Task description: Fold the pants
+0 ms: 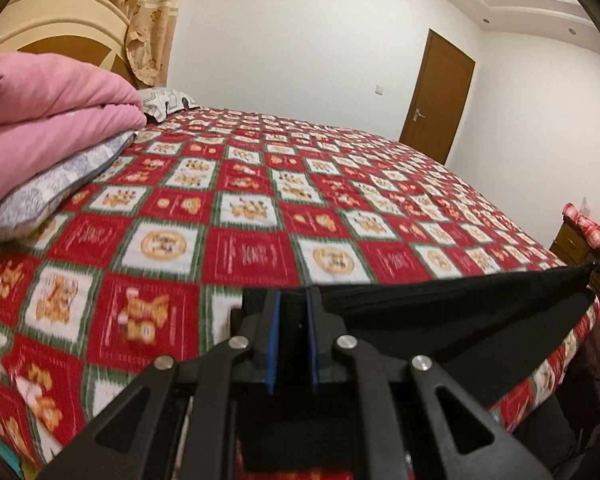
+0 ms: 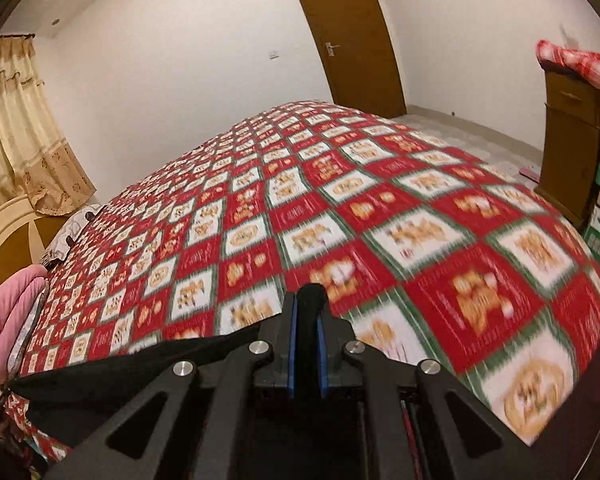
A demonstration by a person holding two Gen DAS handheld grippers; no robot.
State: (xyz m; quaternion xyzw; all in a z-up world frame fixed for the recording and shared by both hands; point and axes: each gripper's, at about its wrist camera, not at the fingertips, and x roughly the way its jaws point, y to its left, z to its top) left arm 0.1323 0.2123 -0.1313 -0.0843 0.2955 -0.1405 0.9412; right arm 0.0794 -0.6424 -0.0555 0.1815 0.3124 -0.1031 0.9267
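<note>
The black pants hang stretched in the air over the near edge of the bed. My left gripper is shut on one end of the black cloth, which runs taut to the right. My right gripper is shut on the other end, and the pants run from it to the left. Black cloth fills the gap between each pair of blue pads. The rest of the pants below the held edge is hidden by the grippers.
A bed with a red, white and green checked cover lies ahead. A folded pink blanket and pillows lie at its head on the left. A brown door and a wooden cabinet stand beyond the bed.
</note>
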